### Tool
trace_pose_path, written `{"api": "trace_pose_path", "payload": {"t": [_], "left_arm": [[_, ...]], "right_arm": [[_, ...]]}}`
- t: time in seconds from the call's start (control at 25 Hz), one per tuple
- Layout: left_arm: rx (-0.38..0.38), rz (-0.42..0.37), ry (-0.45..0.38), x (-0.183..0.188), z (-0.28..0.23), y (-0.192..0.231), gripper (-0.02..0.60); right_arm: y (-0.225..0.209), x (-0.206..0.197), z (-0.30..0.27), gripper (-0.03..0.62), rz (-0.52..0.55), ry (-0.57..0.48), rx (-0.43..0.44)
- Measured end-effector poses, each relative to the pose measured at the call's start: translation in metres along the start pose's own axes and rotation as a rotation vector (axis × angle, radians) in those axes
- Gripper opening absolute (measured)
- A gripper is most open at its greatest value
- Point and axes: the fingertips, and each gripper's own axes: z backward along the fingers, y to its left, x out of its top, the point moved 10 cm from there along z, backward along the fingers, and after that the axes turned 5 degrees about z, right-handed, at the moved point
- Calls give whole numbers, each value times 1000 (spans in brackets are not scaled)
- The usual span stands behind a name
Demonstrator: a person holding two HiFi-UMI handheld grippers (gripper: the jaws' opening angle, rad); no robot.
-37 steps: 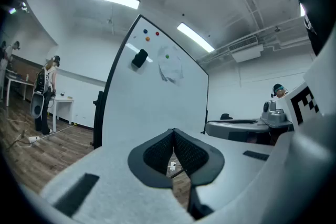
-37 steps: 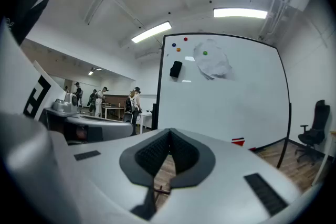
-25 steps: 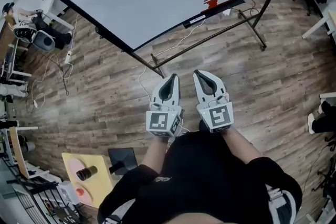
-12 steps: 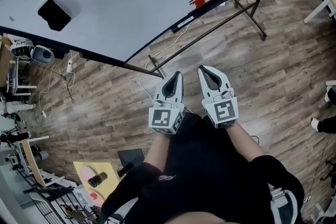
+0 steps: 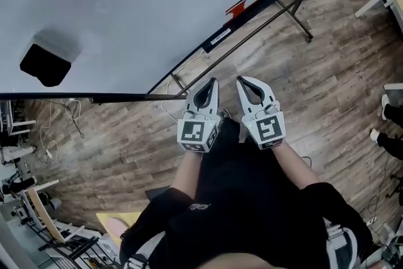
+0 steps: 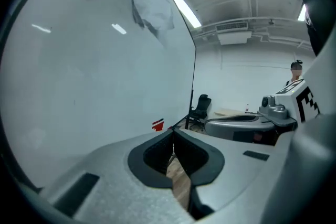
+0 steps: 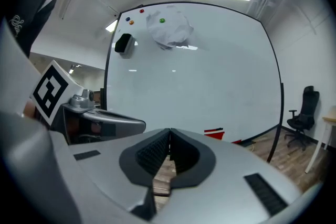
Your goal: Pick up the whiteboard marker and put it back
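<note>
A slim white marker-like stick (image 5: 220, 36) lies on the ledge under the big whiteboard (image 5: 145, 3), next to a red object (image 5: 235, 7); I cannot make out for sure that it is the marker. My left gripper (image 5: 211, 83) and right gripper (image 5: 243, 81) are held side by side in front of me, pointing at the board's lower edge and well short of it. In the left gripper view the jaws (image 6: 172, 134) meet with nothing between them. The right gripper (image 7: 169, 132) is likewise shut and empty. The red object (image 7: 214, 132) shows just past its tips.
A black eraser (image 5: 45, 65) and a crumpled white sheet (image 7: 168, 29) stick to the board. The board's metal stand legs (image 5: 296, 12) and cables cross the wooden floor (image 5: 327, 72). An office chair (image 7: 302, 113) stands at the right, clutter and shelving at the far left (image 5: 25, 198).
Both grippers, still shut, have moved forward toward the whiteboard, which now fills more of the head view. The eraser has slid down and left in the picture.
</note>
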Motion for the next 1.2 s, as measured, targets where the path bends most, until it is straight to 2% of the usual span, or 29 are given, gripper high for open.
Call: {"api": "trace_pose_path", "payload": {"t": [0.16,0.36,0.48,0.6,0.84,1.0,1.2], "left_arm": [[-49,-34,36,14,-23,31,8],[-137,-66,128,14,-50,52,8],[-143,-89,177,13,-72,58,8],[-136,-103,210,14,-98,60,8],[-87,-184,315,21,-144,47,8],[-29,-324,474,17,-179,51,8],[32,-476,669,-34,-227,54,8]], "right_arm": [[-8,5,-34,3,-29,28,-48],[-9,-2,-55,3,-60,77,-92],[-21,-7,-64,3,-72,104,-103],[-40,-10,-73,3,-62,108,-92],[-96,-25,-86,3,-71,118,-18],[-132,-35,-105,3,-86,129,20],[-166,-78,-120,3,-83,158,82]]}}
